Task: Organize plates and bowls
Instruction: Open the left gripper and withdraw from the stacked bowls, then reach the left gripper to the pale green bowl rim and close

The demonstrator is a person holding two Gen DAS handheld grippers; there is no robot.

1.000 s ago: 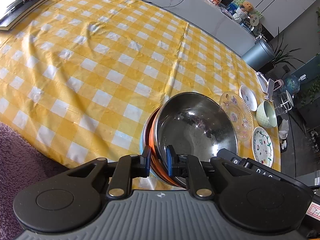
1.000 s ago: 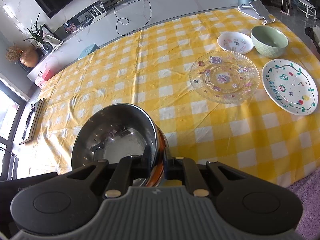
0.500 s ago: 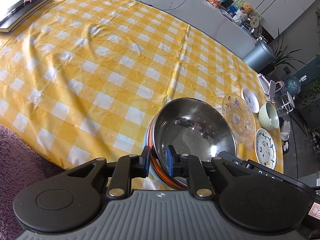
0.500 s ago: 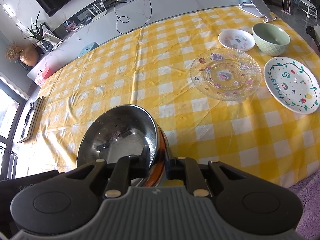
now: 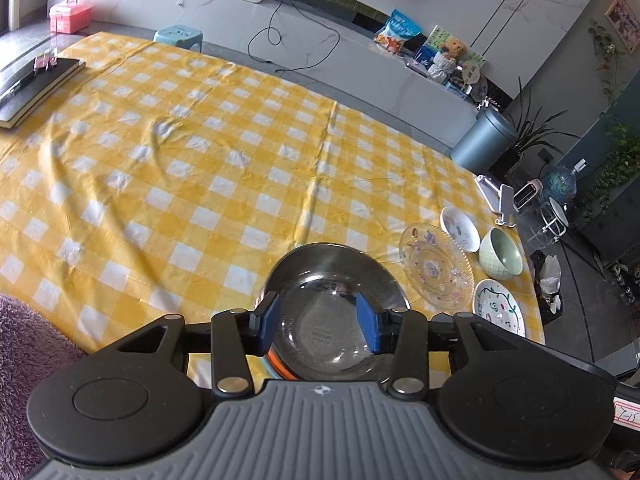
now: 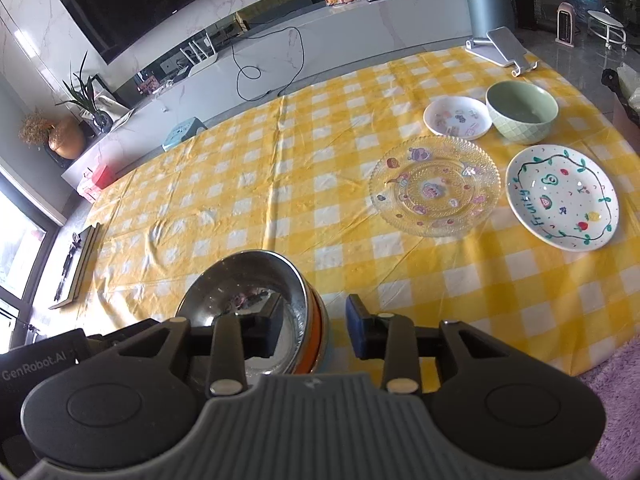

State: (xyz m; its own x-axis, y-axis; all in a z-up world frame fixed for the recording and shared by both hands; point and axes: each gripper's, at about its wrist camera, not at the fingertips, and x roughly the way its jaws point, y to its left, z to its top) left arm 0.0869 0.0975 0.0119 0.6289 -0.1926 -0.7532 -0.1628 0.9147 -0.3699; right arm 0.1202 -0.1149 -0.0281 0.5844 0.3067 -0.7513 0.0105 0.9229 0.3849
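Observation:
A steel bowl [image 5: 332,284] sits nested in an orange bowl [image 6: 312,340] near the table's front edge; it also shows in the right wrist view [image 6: 248,288]. My left gripper [image 5: 318,326] is open above the steel bowl, its jaws apart. My right gripper [image 6: 314,326] is open, its jaws astride the stack's right rim without touching. A clear glass plate [image 6: 434,186], a white fruit-painted plate [image 6: 562,196], a small white dish [image 6: 458,117] and a green bowl [image 6: 520,111] lie at the right.
The yellow checked tablecloth [image 5: 180,168] covers the table. A black book [image 5: 36,84] lies at the far left edge. A phone stand [image 6: 500,50] is at the far right corner. A purple rug [image 5: 20,352] lies below the front edge.
Both grippers have let go of the bowl stack's rims and opened. The left gripper has swung over the steel bowl. The stack now rests on the table.

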